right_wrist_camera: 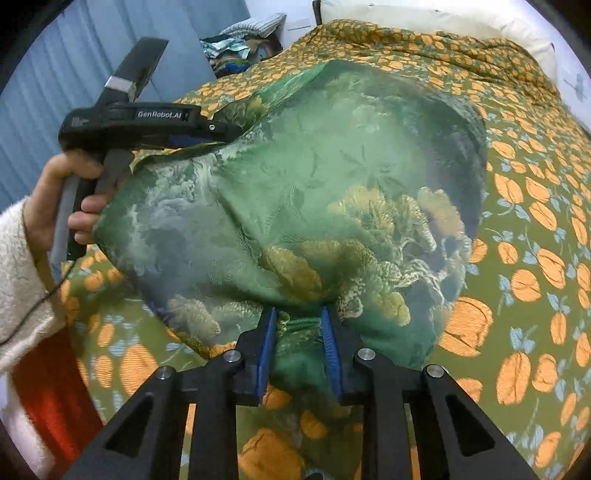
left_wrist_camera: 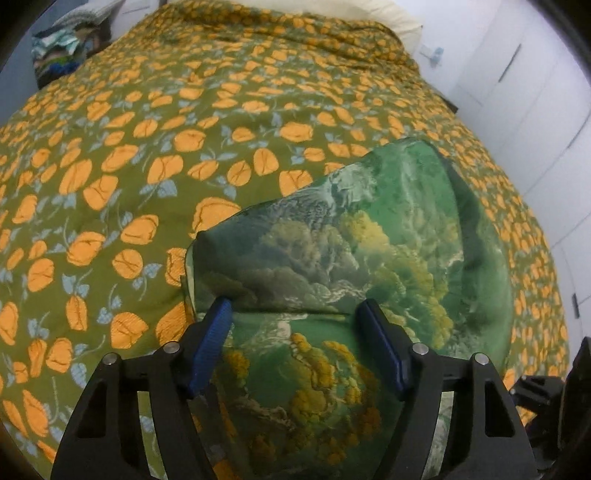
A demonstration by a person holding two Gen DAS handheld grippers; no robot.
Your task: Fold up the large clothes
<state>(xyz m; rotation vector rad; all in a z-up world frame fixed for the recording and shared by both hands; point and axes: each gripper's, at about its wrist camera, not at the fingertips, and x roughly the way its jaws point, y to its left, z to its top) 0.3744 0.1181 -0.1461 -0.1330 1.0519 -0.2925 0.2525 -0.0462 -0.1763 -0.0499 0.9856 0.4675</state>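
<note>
Garment: one green cloth (left_wrist_camera: 369, 240) with a printed pattern of yellow and white clouds or trees; it is lifted and hangs spread over the bed, held at two places.
Bed: one bedspread (left_wrist_camera: 147, 155), olive with orange flowers, covers the whole surface; much free bedspread lies to the left and behind the cloth.
Left hand-held gripper (left_wrist_camera: 295, 310): in its own view the two blue pads stand wide apart, with a fold edge of the cloth running between them; in the right wrist view this hand-held gripper (right_wrist_camera: 225, 134) has its tip at the upper left edge of the cloth, so I cannot tell if it really pinches the fabric.
Right hand-held gripper (right_wrist_camera: 298, 321): the blue pads are only partly closed, with a bunched lower part of the cloth between them and touching both.
Hand (right_wrist_camera: 55, 199): one bare hand with a white fluffy sleeve holds the handle of the left tool.
Edges: the right edge of the cloth is curved and free above the bedspread; one pillow (right_wrist_camera: 424, 18), cream colour, lies at the far edge of the bed.
Other: one pile of mixed clothes (left_wrist_camera: 62, 48) beside the far left corner; white cupboard doors (left_wrist_camera: 517, 92) at the right side.
</note>
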